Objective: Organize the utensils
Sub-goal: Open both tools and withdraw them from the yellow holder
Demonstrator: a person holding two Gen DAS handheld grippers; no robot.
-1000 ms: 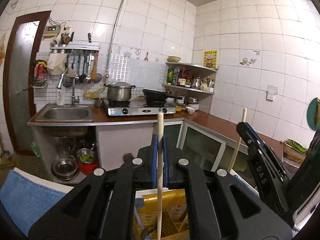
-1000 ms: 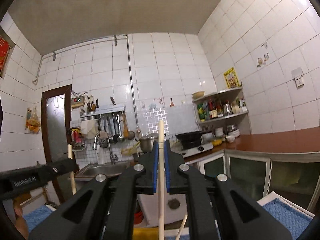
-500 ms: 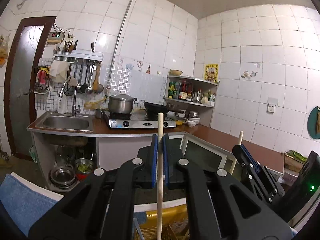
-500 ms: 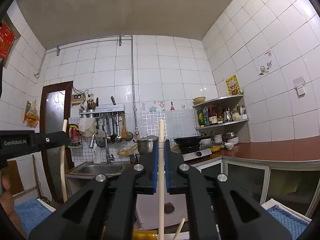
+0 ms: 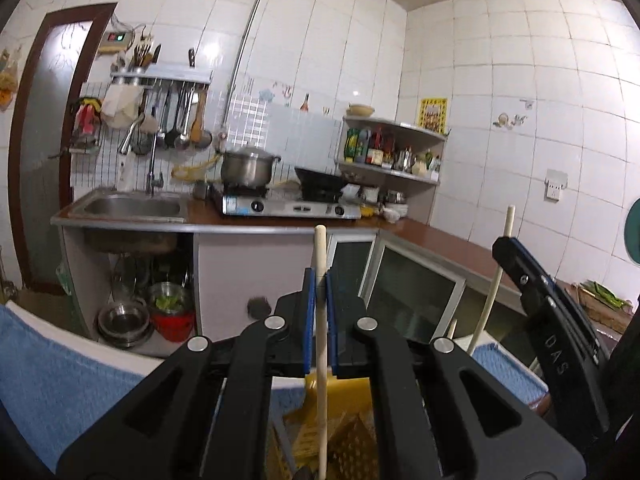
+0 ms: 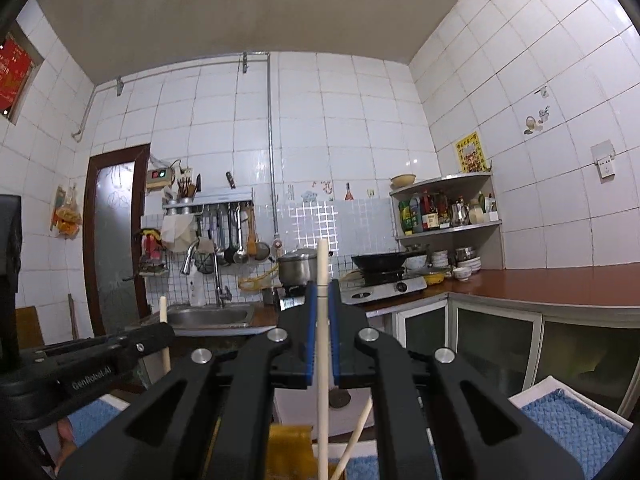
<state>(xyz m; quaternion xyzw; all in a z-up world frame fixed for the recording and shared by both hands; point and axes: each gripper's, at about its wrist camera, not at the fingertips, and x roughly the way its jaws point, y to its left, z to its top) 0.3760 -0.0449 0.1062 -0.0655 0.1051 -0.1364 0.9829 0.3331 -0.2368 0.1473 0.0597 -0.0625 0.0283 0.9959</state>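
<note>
The left gripper (image 5: 320,292) has its blue pads (image 5: 307,320) pinched narrow on a pale wooden chopstick (image 5: 321,344), which stands upright between them, its rounded tip above the pads and its lower end reaching down to a yellow perforated basket (image 5: 352,436) at the near edge; a blue towel (image 5: 52,392) lies to the near left; the right gripper (image 6: 322,300) is likewise clamped narrow on a second chopstick (image 6: 322,360), upright and plain, light wood; beside it a third stick (image 6: 356,440) leans to the right, loose, over the yellow holder.
</note>
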